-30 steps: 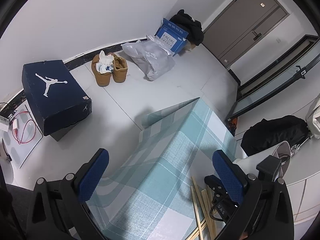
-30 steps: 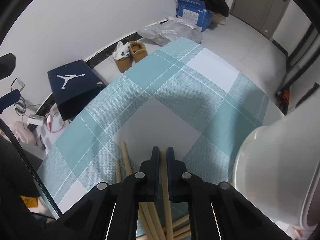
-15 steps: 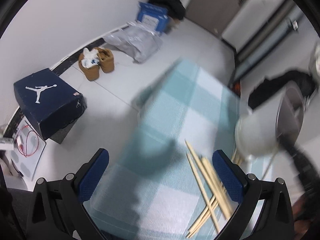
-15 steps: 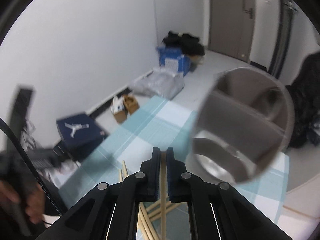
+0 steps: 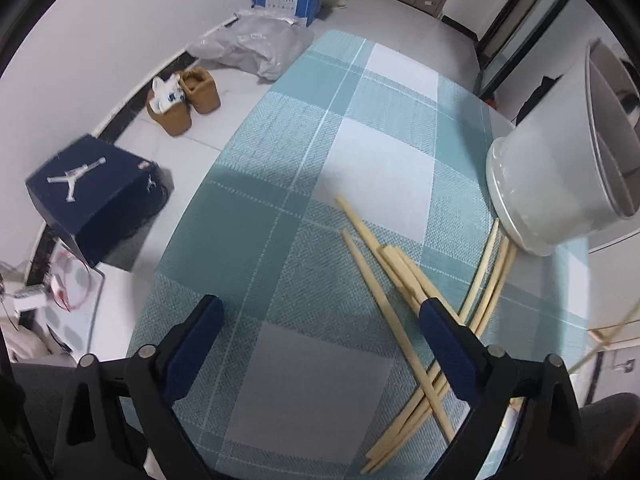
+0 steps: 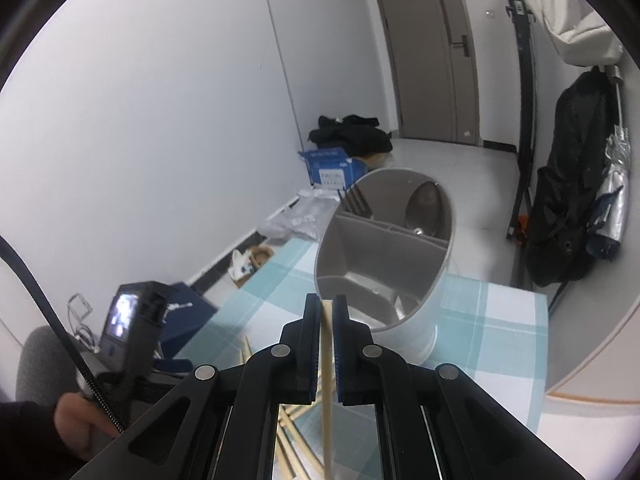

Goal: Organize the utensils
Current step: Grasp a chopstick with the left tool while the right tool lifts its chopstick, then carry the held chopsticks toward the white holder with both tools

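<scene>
Left gripper: jaws wide apart, nothing between them, hanging over the checked tablecloth. Likely on standby, clear of the working arm.

Loose chopsticks lie crossed in a heap at 4 o'clock in the left view, some tips running under the right-hand finger pad, so the count is unclear.

Utensil holder at 3 o'clock in that view, its rim cut by the frame edge.

Right gripper: jaws clamped on one chopstick, held upright, its top just short of the holder's near compartment at 12 o'clock, presumably lined up for dropping in. A fork and spoon stand in the far compartments; their handles are hidden by the dividers. The chopstick's lower end leaves the frame.
</scene>
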The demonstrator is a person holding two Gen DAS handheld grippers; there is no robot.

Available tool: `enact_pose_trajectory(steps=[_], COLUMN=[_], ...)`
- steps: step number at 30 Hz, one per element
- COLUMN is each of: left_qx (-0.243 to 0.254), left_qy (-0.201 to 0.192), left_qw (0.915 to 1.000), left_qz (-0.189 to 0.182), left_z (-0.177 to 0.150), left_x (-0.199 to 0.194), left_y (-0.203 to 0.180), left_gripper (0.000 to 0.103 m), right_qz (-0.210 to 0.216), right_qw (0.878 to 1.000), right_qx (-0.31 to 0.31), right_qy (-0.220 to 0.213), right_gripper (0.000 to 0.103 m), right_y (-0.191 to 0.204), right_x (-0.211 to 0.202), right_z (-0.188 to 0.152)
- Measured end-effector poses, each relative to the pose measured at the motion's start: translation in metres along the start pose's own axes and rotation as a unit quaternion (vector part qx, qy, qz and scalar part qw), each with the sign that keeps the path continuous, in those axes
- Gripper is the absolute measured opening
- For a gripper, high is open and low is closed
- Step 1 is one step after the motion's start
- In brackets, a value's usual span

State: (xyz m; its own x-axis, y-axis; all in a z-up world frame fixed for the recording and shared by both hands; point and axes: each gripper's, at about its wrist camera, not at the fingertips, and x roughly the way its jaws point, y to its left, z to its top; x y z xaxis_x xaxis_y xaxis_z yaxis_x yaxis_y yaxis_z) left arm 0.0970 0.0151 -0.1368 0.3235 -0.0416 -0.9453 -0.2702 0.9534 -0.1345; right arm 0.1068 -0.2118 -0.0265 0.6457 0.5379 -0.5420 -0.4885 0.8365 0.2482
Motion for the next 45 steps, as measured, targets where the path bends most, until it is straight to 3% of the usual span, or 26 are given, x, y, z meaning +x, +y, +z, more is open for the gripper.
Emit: enact_pose_trajectory(steps=[7, 13, 15, 17, 20, 22, 31, 45], left_qx=[0.027, 0.004, -0.001, -0.013, -0.027, -0.04, -0.065, -0.061], left_qy=[0.002, 0.002, 0.002, 0.005, 0.005, 0.001, -0.015, -0.127], left_qw=[0.9967, 0.9964, 0.9964, 0.9962, 0.9961, 0.9959, 0.9963, 0.99], left_qz=[0.076, 0.084, 0.085, 0.086, 0.084, 0.081, 0.053, -0.002], left_z=[-0.003, 0.001, 0.003, 0.007, 0.011, 0.012, 0.022, 0.026], left_x=[0.008, 0.006, 0.005, 0.005, 0.006, 0.007, 0.005, -0.062], left_y=[-0.013, -0.011, -0.012, -0.014, -0.02, -0.023, -0.019, -0.015], left_gripper=[0.084, 0.072, 0.063, 0.039, 0.012, 0.005, 0.001, 0.001], right_qz=[0.001, 0.004, 0.003, 0.004, 0.005, 0.004, 0.001, -0.004], right_qw=[1.0, 1.0, 1.0, 1.0, 0.999, 0.999, 0.999, 0.998], right_qx=[0.0, 0.008, 0.009, 0.013, 0.021, 0.022, 0.028, 0.039], right_qy=[-0.015, -0.021, -0.023, -0.023, -0.026, -0.027, -0.034, -0.038], right_gripper=[0.005, 0.005, 0.005, 0.005, 0.005, 0.005, 0.005, 0.005], right_y=[-0.009, -0.017, -0.018, -0.021, -0.026, -0.028, -0.03, -0.025], right_x=[-0.012, -0.019, -0.021, -0.023, -0.027, -0.029, -0.034, -0.036], right_z=[-0.005, -0.007, -0.007, -0.008, -0.009, -0.009, -0.009, -0.011])
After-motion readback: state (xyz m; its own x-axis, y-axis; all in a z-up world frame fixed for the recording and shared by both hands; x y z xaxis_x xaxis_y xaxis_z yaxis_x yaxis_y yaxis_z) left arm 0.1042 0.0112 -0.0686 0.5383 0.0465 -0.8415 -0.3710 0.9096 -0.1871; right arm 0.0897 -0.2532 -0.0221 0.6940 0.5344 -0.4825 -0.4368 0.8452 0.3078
